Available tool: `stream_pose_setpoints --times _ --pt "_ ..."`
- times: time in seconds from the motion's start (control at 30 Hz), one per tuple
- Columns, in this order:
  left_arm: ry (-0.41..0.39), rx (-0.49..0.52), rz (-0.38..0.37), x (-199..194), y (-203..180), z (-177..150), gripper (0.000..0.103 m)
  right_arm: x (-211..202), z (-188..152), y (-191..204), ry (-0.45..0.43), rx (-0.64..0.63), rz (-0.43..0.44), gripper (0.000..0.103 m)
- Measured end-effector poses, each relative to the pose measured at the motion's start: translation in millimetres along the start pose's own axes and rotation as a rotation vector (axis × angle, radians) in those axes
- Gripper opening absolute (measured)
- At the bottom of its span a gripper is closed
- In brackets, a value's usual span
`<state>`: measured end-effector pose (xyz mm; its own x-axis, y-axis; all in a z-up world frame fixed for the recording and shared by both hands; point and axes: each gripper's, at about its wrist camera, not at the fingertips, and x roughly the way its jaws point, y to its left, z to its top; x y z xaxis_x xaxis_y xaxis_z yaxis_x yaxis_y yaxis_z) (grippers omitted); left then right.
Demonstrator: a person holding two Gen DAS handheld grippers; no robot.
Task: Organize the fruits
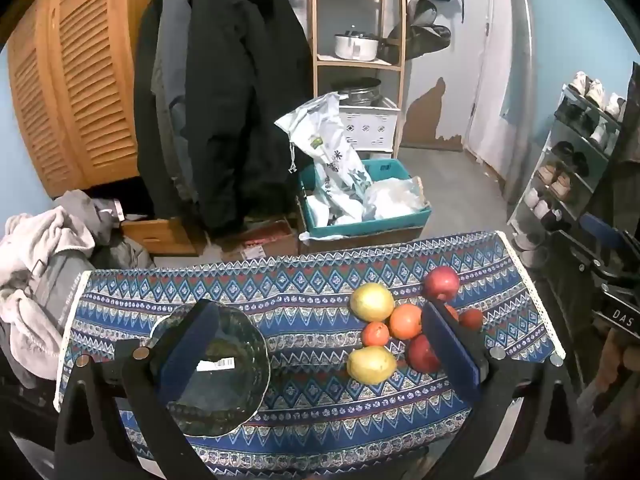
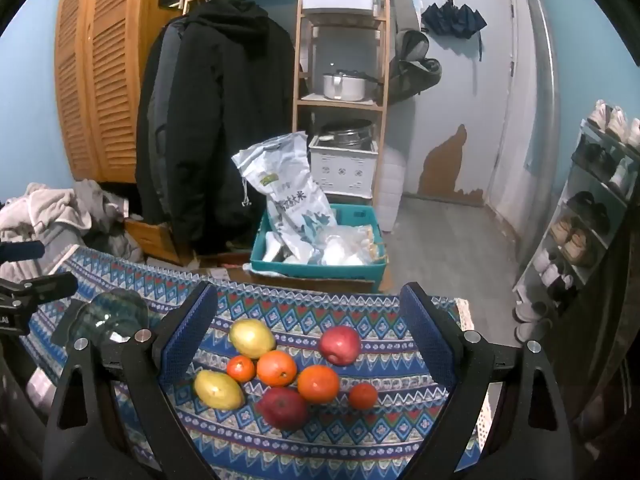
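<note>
Several fruits lie in a cluster on the patterned cloth (image 1: 304,292) on the table: two yellow pears (image 2: 251,338) (image 2: 218,390), two red apples (image 2: 340,345) (image 2: 283,407), oranges (image 2: 277,368) (image 2: 318,384) and small tangerines (image 2: 241,368) (image 2: 362,396). They also show in the left wrist view, with a pear (image 1: 372,301) and an apple (image 1: 441,283) at the far side. A dark glass bowl (image 1: 216,372) stands left of them, behind my left gripper's left finger. My left gripper (image 1: 320,336) is open and empty. My right gripper (image 2: 308,328) is open and empty above the fruits.
Beyond the table's far edge stand a teal crate (image 2: 320,268) with bags, a wooden shelf (image 2: 340,100) with pots and hanging black coats (image 2: 212,128). A shoe rack (image 2: 592,208) is at the right. Clothes (image 1: 36,264) are piled at the left.
</note>
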<state>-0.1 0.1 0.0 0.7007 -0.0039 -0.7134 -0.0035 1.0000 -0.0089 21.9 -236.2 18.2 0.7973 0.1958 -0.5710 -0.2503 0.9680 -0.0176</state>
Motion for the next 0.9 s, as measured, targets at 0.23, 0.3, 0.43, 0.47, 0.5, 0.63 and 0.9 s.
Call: stream_pose_setpoints --times 0.23,0.3,0.43,0.47,0.5,0.63,0.9 --pt "-0.004 0.0 -0.006 -0.6 -1.2 -0.5 0.102 0.3 0.6 2.4 -0.009 0.001 0.007 0.091" --pt "0.001 -0.005 -0.008 0.2 0.1 0.0 0.102 1.8 -0.2 2.6 -0.01 -0.001 0.006 0.091" --pt "-0.006 -0.001 -0.011 -0.2 -0.7 0.6 0.102 -0.5 0.2 3.8 -0.01 -0.003 0.005 0.091" --pt "-0.009 0.0 -0.013 -0.3 -1.1 0.8 0.102 0.4 0.9 3.2 -0.008 -0.003 0.003 0.091" --pt "-0.01 0.001 -0.013 2.9 0.7 -3.6 0.102 -0.3 0.5 4.1 -0.008 -0.003 0.002 0.091" --pt "-0.008 -0.001 -0.015 -0.1 0.2 -0.5 0.102 -0.6 3.1 4.8 -0.005 -0.008 0.003 0.091" --pt "-0.013 -0.002 -0.014 -5.0 -1.6 2.4 0.102 -2.8 3.3 7.0 -0.004 -0.017 0.006 0.091"
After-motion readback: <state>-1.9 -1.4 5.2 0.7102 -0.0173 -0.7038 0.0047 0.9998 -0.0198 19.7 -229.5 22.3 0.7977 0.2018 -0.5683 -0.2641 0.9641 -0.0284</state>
